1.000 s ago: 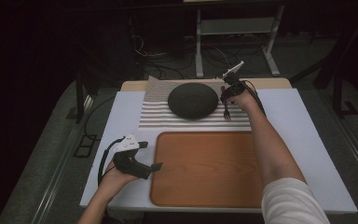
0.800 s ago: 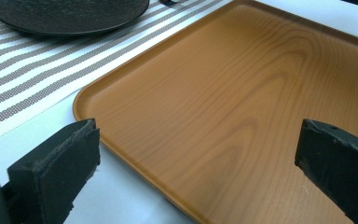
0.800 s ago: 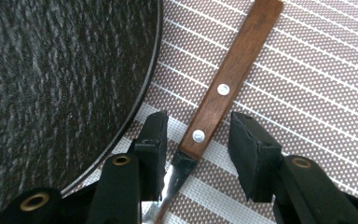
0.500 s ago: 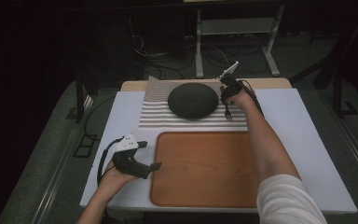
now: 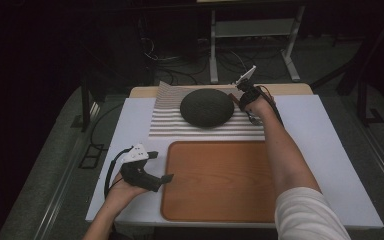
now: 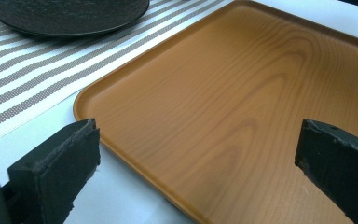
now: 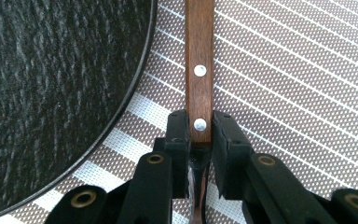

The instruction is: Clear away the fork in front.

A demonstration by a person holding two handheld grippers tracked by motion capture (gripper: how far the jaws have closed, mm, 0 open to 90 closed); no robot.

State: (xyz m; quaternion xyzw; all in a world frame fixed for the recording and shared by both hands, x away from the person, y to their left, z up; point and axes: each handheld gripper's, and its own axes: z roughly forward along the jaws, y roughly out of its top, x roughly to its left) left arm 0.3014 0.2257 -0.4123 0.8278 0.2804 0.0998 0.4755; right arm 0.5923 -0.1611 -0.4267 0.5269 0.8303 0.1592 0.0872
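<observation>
A utensil with a riveted wooden handle (image 7: 199, 56) lies on the striped placemat (image 7: 284, 70) just right of a dark round plate (image 7: 51, 93). My right gripper (image 7: 199, 123) has just been closing and is shut on the near end of that handle, its pads pressing both sides. Seen from above, the right gripper (image 5: 244, 100) sits at the right rim of the plate (image 5: 206, 106). My left gripper (image 5: 161, 166) rests open at the left edge of the wooden tray (image 5: 220, 180). Between its jaws (image 6: 198, 135) there is only the tray's corner.
The placemat (image 5: 180, 127) lies on a white tabletop (image 5: 330, 150), with the tray in front of it. A metal frame (image 5: 250, 35) and cables stand on the dark floor behind the table.
</observation>
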